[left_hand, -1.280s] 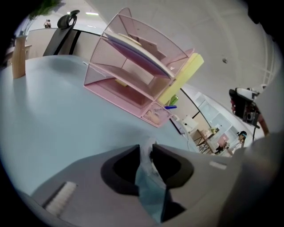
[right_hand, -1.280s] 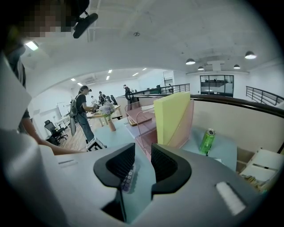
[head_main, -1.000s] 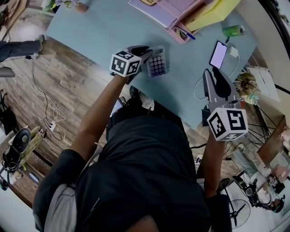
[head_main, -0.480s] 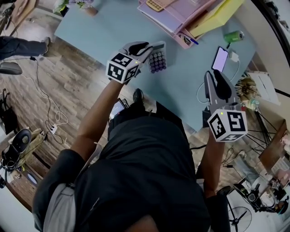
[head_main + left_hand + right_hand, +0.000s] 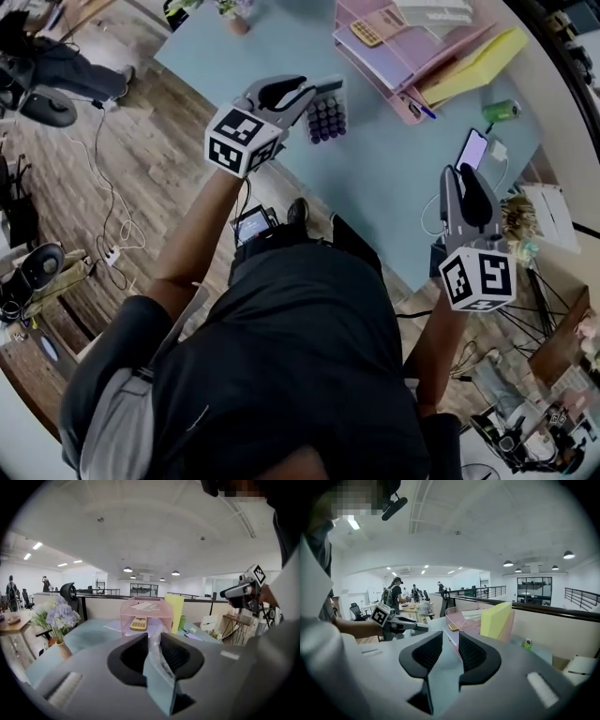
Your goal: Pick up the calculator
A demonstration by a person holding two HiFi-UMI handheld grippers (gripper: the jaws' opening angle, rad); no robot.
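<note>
A grey calculator (image 5: 325, 119) with purple keys hangs in the air above the near left part of the light blue table (image 5: 394, 187). My left gripper (image 5: 317, 94) is shut on its near end. In the left gripper view the calculator (image 5: 158, 660) shows edge-on, pinched between the two dark pads. My right gripper (image 5: 466, 183) hovers over the table's near right edge, apart from the calculator. Its pads (image 5: 474, 651) stand close together with a narrow gap and nothing between them.
A pink tray (image 5: 398, 66) with a yellow calculator (image 5: 375, 28) and a yellow folder (image 5: 478, 70) stands at the table's far side. A phone (image 5: 472, 150) on a cable and a green can (image 5: 502, 111) lie at the right. A flower vase (image 5: 58, 620) stands far left.
My left gripper has risen off the table with the calculator in its grip and rolled somewhat. The right gripper has lifted a little.
</note>
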